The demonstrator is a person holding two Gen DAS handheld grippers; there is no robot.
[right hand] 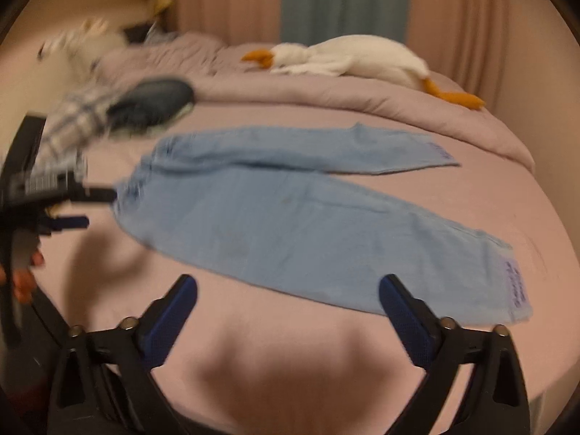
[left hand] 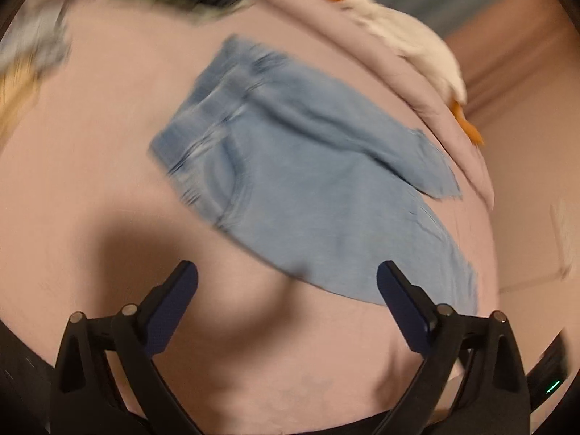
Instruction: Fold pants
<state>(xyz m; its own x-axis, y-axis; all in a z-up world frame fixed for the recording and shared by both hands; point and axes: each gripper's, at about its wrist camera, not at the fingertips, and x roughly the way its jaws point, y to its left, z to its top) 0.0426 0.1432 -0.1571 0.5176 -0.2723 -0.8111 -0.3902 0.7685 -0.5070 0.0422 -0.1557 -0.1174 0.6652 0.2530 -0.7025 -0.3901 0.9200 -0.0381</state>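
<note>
on the bed: pale blue pants [right hand: 290,214] lie flat and unfolded on the pink sheet [right hand: 275,355], legs spread in a v, waistband to the left.
step: approach, no fold begun by the look of it.
left gripper [left hand: 287,282]: jaws apart, empty, above the near leg's edge.
right gripper [right hand: 288,295]: jaws apart, empty, near the hem.
next: pinch waist and hem, carry the near leg over the far one.
room: rumpled duvet [right hand: 326,98], plush goose [right hand: 348,58], curtains [right hand: 344,3]; the blurred dark heap [right hand: 152,105] may be clothes.
</note>
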